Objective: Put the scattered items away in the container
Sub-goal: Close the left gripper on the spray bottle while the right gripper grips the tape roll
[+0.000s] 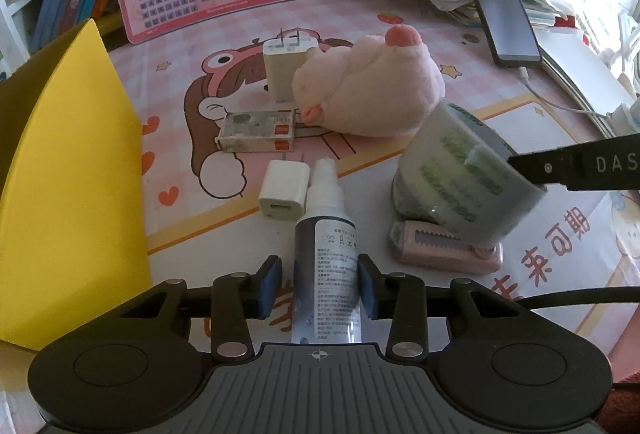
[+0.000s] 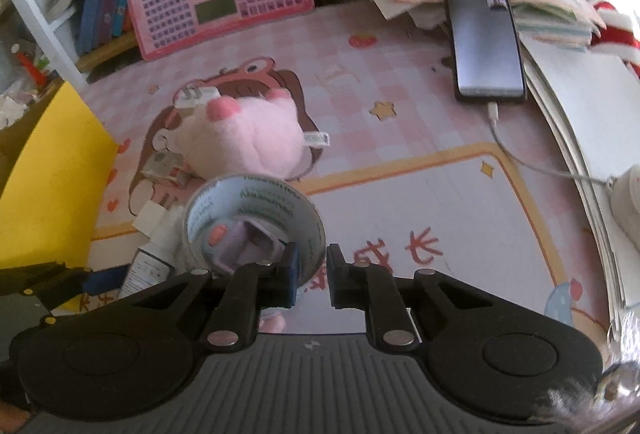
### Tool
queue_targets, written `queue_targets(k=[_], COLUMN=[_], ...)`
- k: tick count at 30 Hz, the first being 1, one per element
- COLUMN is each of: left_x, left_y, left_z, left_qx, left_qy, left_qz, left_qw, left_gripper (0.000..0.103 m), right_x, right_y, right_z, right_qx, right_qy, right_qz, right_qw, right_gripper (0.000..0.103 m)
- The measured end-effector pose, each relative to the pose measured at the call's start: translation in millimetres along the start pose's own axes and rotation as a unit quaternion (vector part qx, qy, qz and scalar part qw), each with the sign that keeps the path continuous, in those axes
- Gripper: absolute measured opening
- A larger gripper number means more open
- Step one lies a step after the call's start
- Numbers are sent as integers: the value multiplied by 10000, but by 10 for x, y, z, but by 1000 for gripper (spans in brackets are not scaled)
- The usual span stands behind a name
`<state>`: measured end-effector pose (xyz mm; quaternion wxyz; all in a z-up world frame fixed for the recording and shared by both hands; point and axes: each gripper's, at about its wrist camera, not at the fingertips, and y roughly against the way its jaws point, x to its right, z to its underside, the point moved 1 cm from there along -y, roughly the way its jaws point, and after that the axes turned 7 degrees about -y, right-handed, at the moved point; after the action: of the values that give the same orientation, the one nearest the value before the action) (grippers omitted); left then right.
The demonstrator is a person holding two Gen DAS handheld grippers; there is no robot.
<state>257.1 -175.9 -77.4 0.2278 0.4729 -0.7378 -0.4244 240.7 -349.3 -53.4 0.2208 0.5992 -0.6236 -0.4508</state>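
At the far left stands the yellow container [image 1: 76, 170], its wall rising from the edge of the pink cartoon desk mat [image 1: 400, 22]. Just right of it, the left gripper [image 1: 319, 284] has its blue pads pressed on both sides of a spray bottle [image 1: 326, 234] that lies on the mat, nozzle pointing away. A small white charger [image 1: 283, 190] lies touching the bottle's neck; beyond it sit a flat clear box [image 1: 258, 132], a larger white plug [image 1: 286, 68] and a pink plush toy [image 1: 372, 86]. Farther right, the roll of tape [image 2: 256, 222] is tilted up over a pink stapler [image 1: 444, 248] (the stapler shows through the roll's hole in the right wrist view). The right gripper [image 2: 313, 274] is clamped on the roll's wall, one pad inside the ring, one outside. At the far right, a phone [image 2: 486, 34] leans on stacked papers.
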Motion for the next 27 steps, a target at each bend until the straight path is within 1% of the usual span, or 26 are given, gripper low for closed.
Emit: queue_targets(k=[4, 6, 8, 12, 15, 21, 27], left_x=[-8, -9, -8, -20, -49, -63, -53], left_y=[-2, 0, -1, 9, 44, 253, 468], left_z=[-5, -9, -13, -16, -4, 5, 87], left_qx=[6, 16, 20, -10, -22, 156, 486], left_qy=[-5, -23, -21, 73, 291, 479, 437], left_qz=[-13, -12, -28, -21, 116, 140, 212], left_qw=[10000, 10000, 10000, 10000, 9995, 9986, 9976], left_gripper=[38, 32, 31, 31, 31, 31, 31], right_x=[113, 151, 176, 202, 166, 94, 7], right_y=[-129, -193, -221, -178, -110, 68, 210], right_z=[-30, -35, -33, -35, -64, -68, -24], right_qx=[-330, -454, -482, -312, -138, 111, 302], right_qy=[-296, -415, -486, -578, -504, -362, -239], right_qz=[-98, -162, -213, -354, -425, -557, -603], right_qw=[9990, 9980, 9974, 9972, 9977, 9977, 9974], right_gripper=[15, 14, 13, 7, 6, 5, 6])
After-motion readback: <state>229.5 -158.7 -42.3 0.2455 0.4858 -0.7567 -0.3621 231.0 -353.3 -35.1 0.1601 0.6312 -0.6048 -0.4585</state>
